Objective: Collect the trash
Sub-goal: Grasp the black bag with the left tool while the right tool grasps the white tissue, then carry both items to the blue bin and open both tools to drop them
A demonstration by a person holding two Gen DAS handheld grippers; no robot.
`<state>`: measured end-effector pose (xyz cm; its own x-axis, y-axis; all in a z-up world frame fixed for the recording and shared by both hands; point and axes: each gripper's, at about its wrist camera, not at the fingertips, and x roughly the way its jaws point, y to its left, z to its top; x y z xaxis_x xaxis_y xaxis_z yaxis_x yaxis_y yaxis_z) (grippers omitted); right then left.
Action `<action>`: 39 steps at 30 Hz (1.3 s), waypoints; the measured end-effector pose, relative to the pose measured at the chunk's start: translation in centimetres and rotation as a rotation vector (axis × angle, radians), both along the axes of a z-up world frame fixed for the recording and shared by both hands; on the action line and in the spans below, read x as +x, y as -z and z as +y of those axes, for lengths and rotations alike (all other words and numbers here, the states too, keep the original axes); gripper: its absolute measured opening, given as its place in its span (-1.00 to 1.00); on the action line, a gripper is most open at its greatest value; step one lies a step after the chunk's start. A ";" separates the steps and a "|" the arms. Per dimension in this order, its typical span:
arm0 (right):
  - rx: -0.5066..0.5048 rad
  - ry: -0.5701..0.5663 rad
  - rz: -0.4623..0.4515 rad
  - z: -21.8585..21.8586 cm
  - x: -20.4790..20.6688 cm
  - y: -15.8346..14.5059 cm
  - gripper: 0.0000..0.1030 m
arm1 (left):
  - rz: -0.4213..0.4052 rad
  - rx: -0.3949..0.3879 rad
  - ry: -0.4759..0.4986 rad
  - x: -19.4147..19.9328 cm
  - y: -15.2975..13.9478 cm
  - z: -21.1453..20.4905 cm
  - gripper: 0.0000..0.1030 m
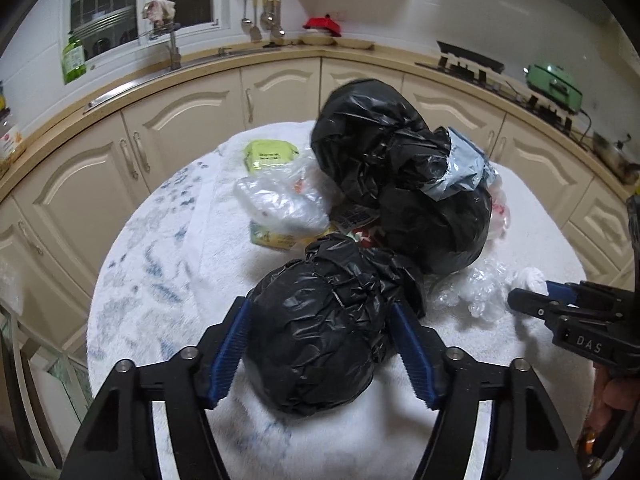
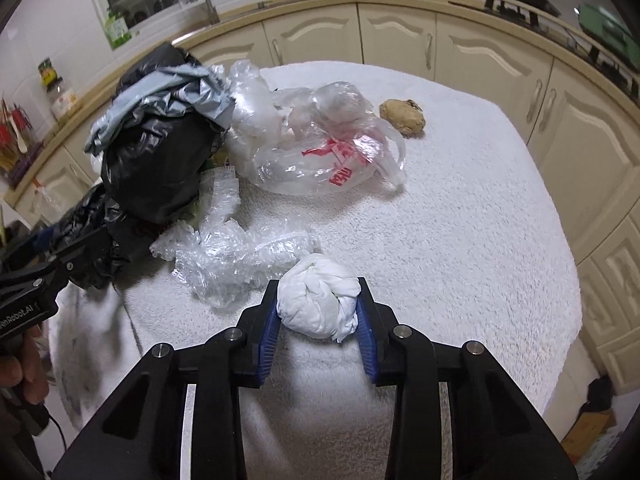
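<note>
The left gripper [image 1: 320,316] had its jaws clamped on a black bag bundle [image 1: 316,328] lying on the white towelled surface [image 2: 460,220]; the right gripper [image 2: 319,304] pinched a white paper wad [image 2: 318,306]. Crumpled bubble wrap [image 2: 232,256] lay between them, a larger black bag [image 1: 400,176], clear plastic bags [image 2: 320,148] and a brown lump [image 2: 402,117] beyond

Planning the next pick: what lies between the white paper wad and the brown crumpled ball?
Only bare white towel lies between the white wad and the brown ball, shown in the right wrist view.
</note>
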<state>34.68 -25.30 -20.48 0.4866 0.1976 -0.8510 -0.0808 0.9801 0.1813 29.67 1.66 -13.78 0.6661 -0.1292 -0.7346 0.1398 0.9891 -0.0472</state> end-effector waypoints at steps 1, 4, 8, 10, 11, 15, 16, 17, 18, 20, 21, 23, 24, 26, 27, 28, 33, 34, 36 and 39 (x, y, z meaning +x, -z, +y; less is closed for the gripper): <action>0.010 0.001 -0.001 -0.1 -0.2 -0.1 -0.33 | -0.004 -0.009 -0.006 -0.5 -0.1 0.2 0.22; 0.032 0.005 -0.009 -0.8 -0.5 -0.5 -0.33 | -0.012 -0.014 -0.020 -2.0 -0.2 0.6 0.12; 0.060 0.009 -0.021 -1.6 -1.3 -1.1 -0.33 | -0.016 -0.037 -0.032 -3.4 -0.7 0.8 0.11; 0.065 0.012 -0.025 -1.9 -1.7 -1.2 -0.33 | -0.017 -0.033 -0.034 -3.9 -0.9 0.6 0.10; 0.078 0.015 -0.027 -2.1 -1.9 -1.3 -0.33 | -0.018 -0.037 -0.032 -4.2 -1.1 0.5 0.10; 0.104 0.027 -0.049 -3.4 -2.8 -2.0 -0.33 | -0.089 -0.041 -0.041 -6.3 -3.5 -0.1 0.09; 0.120 0.036 -0.059 -4.1 -3.0 -2.3 -0.33 | -0.111 -0.039 -0.041 -6.9 -4.1 -0.3 0.09; 0.128 0.044 -0.070 -4.7 -3.1 -2.6 -0.33 | -0.137 -0.038 -0.036 -7.7 -4.9 -0.7 0.09; 0.131 0.050 -0.079 -4.9 -3.4 -2.9 -0.33 | -0.165 -0.040 -0.029 -8.5 -5.8 -1.2 0.09; 0.143 0.074 -0.107 -6.2 -4.0 -3.9 -0.33 | -0.205 -0.048 -0.014 -9.6 -7.2 -2.1 0.09; 0.151 0.085 -0.119 -6.8 -4.4 -4.3 -0.33 | -0.224 -0.056 0.000 -10.0 -7.8 -2.7 0.09; 0.161 0.117 -0.150 -8.5 -5.4 -5.4 -0.33 | -0.259 -0.060 0.037 -10.6 -9.0 -4.7 0.10; 0.161 0.138 -0.164 -9.6 -5.9 -5.9 -0.33 | -0.269 -0.067 0.058 -10.7 -9.4 -5.6 0.10; 0.159 0.186 -0.186 -12.2 -6.9 -6.7 -0.33 | -0.287 -0.087 0.120 -10.7 -10.1 -8.1 0.10; 0.152 0.217 -0.195 -13.6 -7.5 -7.0 -0.33 | -0.292 -0.095 0.155 -10.6 -10.4 -9.5 0.10; 0.144 0.250 -0.201 -15.1 -8.2 -7.3 -0.33 | -0.295 -0.110 0.207 -10.6 -10.6 -11.6 0.10; 0.102 0.426 -0.197 -22.8 -12.0 -7.1 -0.33 | -0.249 -0.165 0.390 -9.7 -9.7 -19.4 0.10; 0.092 0.468 -0.189 -24.6 -12.9 -6.8 -0.33 | -0.223 -0.185 0.435 -9.6 -9.1 -21.7 0.10; 0.078 0.529 -0.169 -27.4 -14.4 -6.1 -0.33 | -0.184 -0.213 0.490 -9.2 -8.1 -24.5 0.10; 0.059 0.615 -0.127 -31.3 -16.2 -4.5 -0.33 | -0.108 -0.240 0.573 -9.1 -6.1 -29.2 0.10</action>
<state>18.44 -56.55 -15.94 0.6229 -0.1057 -0.7751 0.4695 0.8430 0.2624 20.59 -27.56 -7.71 0.5108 -0.6407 -0.5732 0.6610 0.7191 -0.2146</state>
